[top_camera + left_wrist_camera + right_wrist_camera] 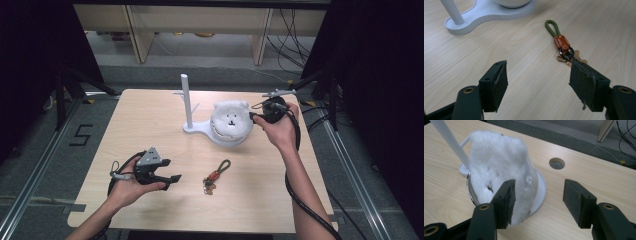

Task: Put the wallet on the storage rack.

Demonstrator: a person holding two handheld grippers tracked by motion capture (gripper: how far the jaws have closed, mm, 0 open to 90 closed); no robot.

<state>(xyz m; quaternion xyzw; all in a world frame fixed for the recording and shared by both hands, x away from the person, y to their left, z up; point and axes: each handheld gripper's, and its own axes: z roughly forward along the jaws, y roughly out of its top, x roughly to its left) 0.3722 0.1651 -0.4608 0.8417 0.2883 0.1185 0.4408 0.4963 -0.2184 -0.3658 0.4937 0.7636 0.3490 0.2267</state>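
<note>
High view shows the right gripper [256, 114] just beside the right flank of a white plush bear [229, 121], which sits in a bowl on the round end of a white stand [197, 129] near the far middle of the table [145, 120]. From the right gripper view its jaws stand wide apart with nothing between them; the left pad lies in front of the fluff, but I cannot tell whether it brushes it. The left gripper [167, 180] hovers over the near left part of the table, jaws also wide and empty, pointed toward a keychain [216, 175] lying flat just right of it.

The bear looks light, soft and loose-piled, so it should squash under the pads and could slip out of a shallow pinch; a deep bite across its side or top seems best. It may drag on the bowl's rim as it comes away. The keychain, with its green cord loop [552, 27], orange tag [561, 42] and small metal bits, looks limp and low; the cord loop or tag gives the surest hold.

The tabletop is pale, smooth wood with a round hole [556, 163] near its far right edge. Beyond it lie grey floor, wooden furniture legs, loose cables and dark curtains on both sides.
</note>
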